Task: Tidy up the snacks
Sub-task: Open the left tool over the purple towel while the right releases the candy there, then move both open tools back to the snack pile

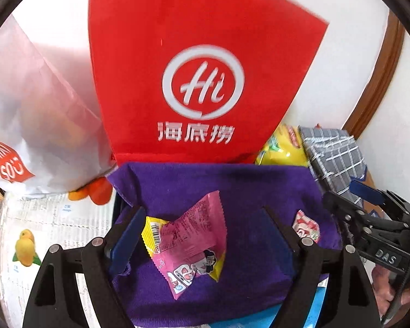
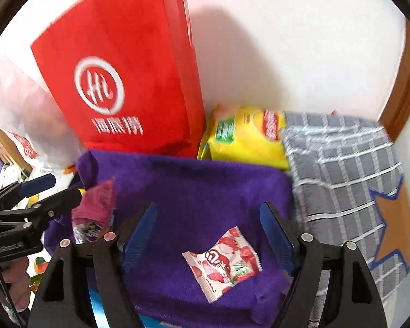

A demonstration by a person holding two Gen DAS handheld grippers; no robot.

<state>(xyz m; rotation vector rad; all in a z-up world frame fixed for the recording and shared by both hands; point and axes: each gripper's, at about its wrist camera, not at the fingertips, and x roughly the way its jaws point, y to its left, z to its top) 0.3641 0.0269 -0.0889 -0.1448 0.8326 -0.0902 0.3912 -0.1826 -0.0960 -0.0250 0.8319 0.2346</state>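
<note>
A pink snack packet (image 1: 191,240) lies on a yellow packet (image 1: 151,232) on the purple cloth (image 1: 232,186). My left gripper (image 1: 202,235) is open, its fingers standing on either side of them. A red-and-white snack packet (image 2: 222,262) lies on the same purple cloth (image 2: 205,186); it also shows in the left wrist view (image 1: 306,228). My right gripper (image 2: 209,235) is open just above it, empty. The left gripper (image 2: 54,188) shows at the left of the right wrist view, beside the pink packet (image 2: 94,213).
A red paper bag (image 1: 205,68) stands behind the cloth against the white wall. A white plastic bag (image 1: 32,114) sits to its left. A yellow chip bag (image 2: 246,136) and a grey checked cloth (image 2: 341,169) with an orange star lie to the right. Printed fruit paper (image 1: 46,224) covers the left.
</note>
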